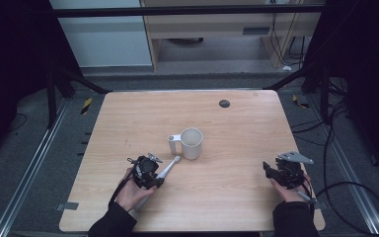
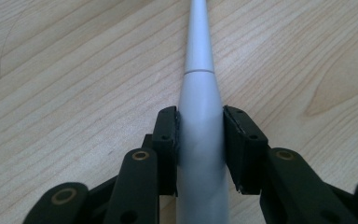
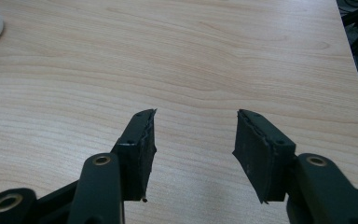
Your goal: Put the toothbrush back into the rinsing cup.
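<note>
Your left gripper [image 2: 199, 123] clamped on grey toothbrush [image 1: 168, 168] handle, lower centre of frame; long axis runs up-right, head tip just short of white mug [image 1: 191, 142]. Right gripper [image 3: 193, 133] jaws wide apart, empty, lower right, well apart from mug

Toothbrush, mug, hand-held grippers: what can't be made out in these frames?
- Electric toothbrush head: cut off by the top edge in the left gripper view; too small for bristle detail in the high view.
- Toothbrush base: hidden under the left hand-held gripper and hand in the high view.
- Mug contents: interior too small in the high view; in the right gripper view the corner crops it.
</note>
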The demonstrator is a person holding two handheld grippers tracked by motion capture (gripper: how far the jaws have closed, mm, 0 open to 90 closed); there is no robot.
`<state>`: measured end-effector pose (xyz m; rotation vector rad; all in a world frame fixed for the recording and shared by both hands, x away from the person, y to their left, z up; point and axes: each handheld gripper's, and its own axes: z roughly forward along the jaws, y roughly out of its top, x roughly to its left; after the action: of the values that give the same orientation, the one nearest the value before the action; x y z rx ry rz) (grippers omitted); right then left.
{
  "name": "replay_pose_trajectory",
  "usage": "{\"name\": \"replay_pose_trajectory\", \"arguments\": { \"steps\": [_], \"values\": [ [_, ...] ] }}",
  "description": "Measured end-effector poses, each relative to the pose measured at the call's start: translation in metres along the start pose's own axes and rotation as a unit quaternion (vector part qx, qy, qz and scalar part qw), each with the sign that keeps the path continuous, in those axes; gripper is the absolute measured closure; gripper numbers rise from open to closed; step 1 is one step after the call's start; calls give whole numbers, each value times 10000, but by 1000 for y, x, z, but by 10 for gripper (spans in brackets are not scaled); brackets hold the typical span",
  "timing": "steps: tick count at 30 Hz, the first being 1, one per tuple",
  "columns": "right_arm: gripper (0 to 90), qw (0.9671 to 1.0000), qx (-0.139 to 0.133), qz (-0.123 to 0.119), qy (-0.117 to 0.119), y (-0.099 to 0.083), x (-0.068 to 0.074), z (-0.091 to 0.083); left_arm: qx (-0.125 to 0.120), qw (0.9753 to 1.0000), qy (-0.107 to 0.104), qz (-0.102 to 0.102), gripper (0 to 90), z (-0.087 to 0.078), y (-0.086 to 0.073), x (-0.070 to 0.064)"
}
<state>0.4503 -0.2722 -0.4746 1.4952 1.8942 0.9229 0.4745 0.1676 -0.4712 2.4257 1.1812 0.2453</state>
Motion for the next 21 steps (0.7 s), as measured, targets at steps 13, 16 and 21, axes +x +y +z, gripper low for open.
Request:
{"name": "replay_pose_trajectory", "arguments": {
  "steps": [13, 16, 21],
  "values": [
    [479, 10000, -13, 27, -11, -1, -1, -1, -616, 9979, -197, -67, 667, -41, -9, 9],
    [479, 10000, -18, 29, -14, -1, -1, -1, -809, 9965, -179, -105, 667, -51, -9, 11],
    [471, 10000, -29, 46, -15, -1, -2, -1, -1278, 9917, -109, -130, 667, -70, -7, 15]
  ]
}}
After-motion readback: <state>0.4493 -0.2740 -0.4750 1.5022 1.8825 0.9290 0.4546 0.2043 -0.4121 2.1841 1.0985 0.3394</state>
